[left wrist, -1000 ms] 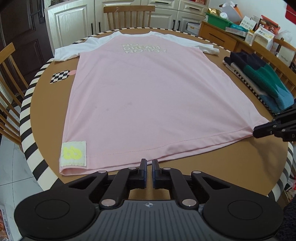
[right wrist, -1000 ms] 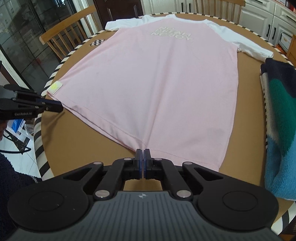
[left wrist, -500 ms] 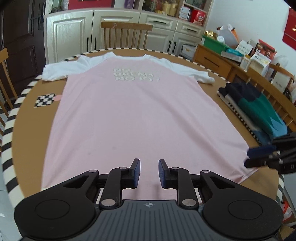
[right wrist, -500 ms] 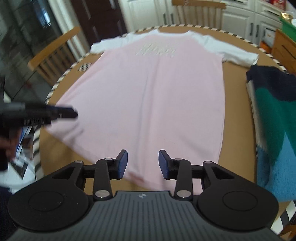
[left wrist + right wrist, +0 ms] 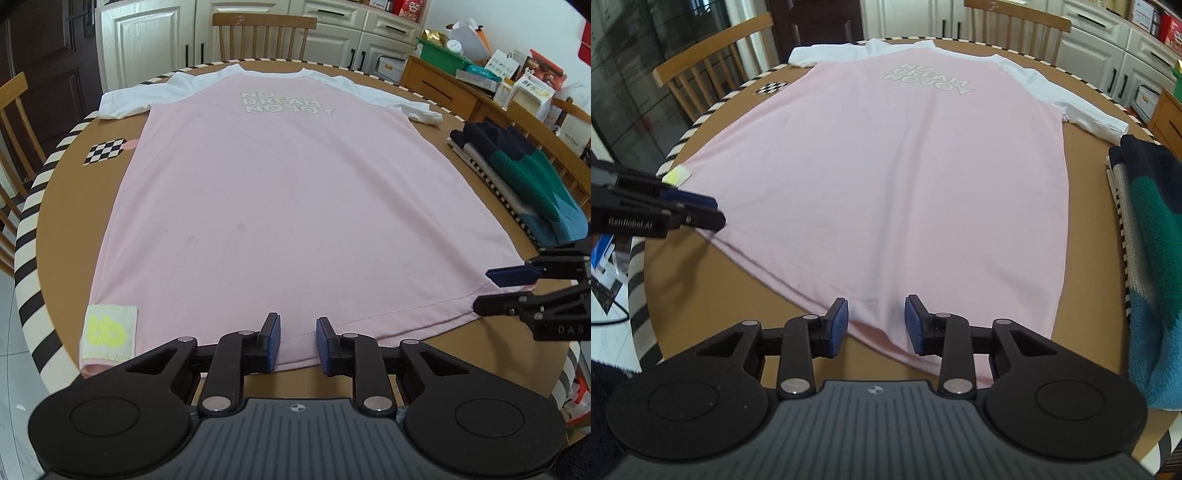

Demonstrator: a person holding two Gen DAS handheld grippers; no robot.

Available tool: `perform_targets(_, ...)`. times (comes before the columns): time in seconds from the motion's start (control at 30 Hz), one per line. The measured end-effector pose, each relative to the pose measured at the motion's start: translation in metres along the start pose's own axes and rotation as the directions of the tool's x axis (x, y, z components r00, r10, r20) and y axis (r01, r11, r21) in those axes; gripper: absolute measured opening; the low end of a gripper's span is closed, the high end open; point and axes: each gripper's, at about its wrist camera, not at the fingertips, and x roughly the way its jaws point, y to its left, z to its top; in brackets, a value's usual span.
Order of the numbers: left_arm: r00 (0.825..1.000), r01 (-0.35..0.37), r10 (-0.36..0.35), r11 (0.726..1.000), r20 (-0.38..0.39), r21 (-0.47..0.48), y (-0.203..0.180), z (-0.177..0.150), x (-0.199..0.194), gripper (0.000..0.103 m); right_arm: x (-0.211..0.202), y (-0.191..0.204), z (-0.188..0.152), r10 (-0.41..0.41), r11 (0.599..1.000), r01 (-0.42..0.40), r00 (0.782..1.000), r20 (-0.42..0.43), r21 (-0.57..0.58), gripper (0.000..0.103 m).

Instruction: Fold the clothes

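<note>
Both my tools parted over the pink T-shirt's hem

My left tool [image 5: 297, 341] and right tool [image 5: 875, 323] gape, holding nothing, straddling the near hem of the T-shirt [image 5: 288, 199] lying flat ahead on the table [image 5: 62, 229]; bare table flanks it, and folded knitwear [image 5: 1156, 236] right is cut off.

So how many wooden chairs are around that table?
4 visible: a chair at the far side, two chairs on the left, one chair on the right. More may be hidden.
</note>
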Motion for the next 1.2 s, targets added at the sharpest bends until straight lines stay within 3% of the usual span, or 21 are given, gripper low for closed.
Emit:
perform_targets(0.07,1.000,0.002,-0.002,1.000,-0.002,-0.015,0.001,0.000,-0.007,0.024,-0.005,-0.002,0.001,0.005,1.000,-0.005,1.000,-0.019,0.011,0.036)
perform_targets(0.13,0.998,-0.048,0.049,0.999,0.043,-0.017,0.006,0.004,-0.017,0.025,-0.019,-0.010,0.004,-0.022,0.999,0.020,0.999,0.035,0.050,0.034)
perform_targets(0.2,0.991,-0.098,0.100,0.995,0.088,-0.022,0.012,0.008,-0.027,0.039,-0.031,-0.024,0.007,-0.109,0.990,0.099,0.990,0.093,0.102,0.051)
perform_targets(0.23,0.986,-0.130,0.133,0.991,0.104,-0.031,0.016,0.010,-0.031,0.050,-0.034,-0.033,0.007,-0.158,0.981,0.144,0.982,0.101,0.133,0.055)
perform_targets(0.3,0.967,-0.228,0.236,0.969,0.096,-0.091,0.036,0.013,-0.029,0.052,-0.030,-0.055,0.005,-0.217,0.957,0.202,0.975,0.051,0.207,0.054)
perform_targets(0.4,0.966,-0.249,0.259,0.940,0.013,-0.235,0.067,0.011,-0.022,0.051,-0.021,-0.083,-0.004,-0.158,0.917,0.157,0.987,-0.028,0.366,0.051)
perform_targets(0.43,0.967,-0.249,0.256,0.930,-0.006,-0.270,0.074,0.009,-0.020,0.051,-0.021,-0.085,-0.007,-0.147,0.911,0.145,0.989,-0.024,0.386,0.051)
perform_targets(0.47,0.967,-0.248,0.256,0.930,-0.004,-0.271,0.074,0.008,-0.020,0.050,-0.021,-0.086,-0.010,-0.140,0.908,0.136,0.990,-0.020,0.395,0.035)
perform_targets(0.5,0.967,-0.247,0.256,0.930,-0.001,-0.272,0.074,0.008,-0.020,0.049,-0.021,-0.083,-0.010,-0.137,0.916,0.135,0.990,-0.020,0.378,0.010)
perform_targets(0.53,0.967,-0.245,0.254,0.932,-0.001,-0.266,0.072,0.007,-0.020,0.049,-0.020,-0.080,-0.011,-0.138,0.926,0.136,0.990,-0.022,0.353,0.004)
perform_targets(0.6,0.970,-0.238,0.243,0.944,-0.006,-0.229,0.062,0.006,-0.019,0.042,-0.020,-0.074,-0.010,-0.153,0.947,0.155,0.988,-0.030,0.280,0.003)
perform_targets(0.73,0.981,-0.193,0.192,0.960,-0.024,-0.203,0.042,0.002,-0.020,0.016,-0.026,-0.074,-0.011,-0.208,0.955,0.216,0.976,-0.059,0.203,0.003)
perform_targets(0.97,0.984,-0.176,0.169,0.970,-0.054,-0.168,0.018,-0.011,-0.029,0.017,-0.039,-0.087,-0.032,-0.212,0.954,0.224,0.974,-0.081,0.200,0.004)
perform_targets(1.03,0.983,-0.182,0.175,0.970,-0.053,-0.164,0.017,-0.013,-0.032,0.019,-0.039,-0.085,-0.034,-0.226,0.952,0.236,0.972,-0.071,0.197,0.009)
perform_targets(1.07,0.983,-0.185,0.178,0.968,-0.053,-0.168,0.017,-0.013,-0.033,0.022,-0.040,-0.084,-0.034,-0.232,0.950,0.241,0.970,-0.067,0.198,0.018)
perform_targets(1.1,0.981,-0.193,0.185,0.966,-0.058,-0.175,0.018,-0.012,-0.035,0.024,-0.041,-0.084,-0.033,-0.233,0.949,0.242,0.970,-0.067,0.200,0.041)
perform_targets(1.13,0.977,-0.211,0.203,0.960,-0.063,-0.181,0.019,-0.011,-0.037,0.035,-0.043,-0.084,-0.031,-0.234,0.949,0.243,0.970,-0.066,0.201,0.050)
perform_targets(1.17,0.972,-0.233,0.226,0.955,-0.060,-0.183,0.020,-0.010,-0.040,0.043,-0.046,-0.083,-0.030,-0.240,0.949,0.247,0.969,-0.058,0.198,0.055)
perform_targets(1.2,0.969,-0.248,0.243,0.952,-0.048,-0.177,0.021,-0.008,-0.045,0.044,-0.052,-0.079,-0.028,-0.256,0.949,0.258,0.966,-0.032,0.184,0.055)
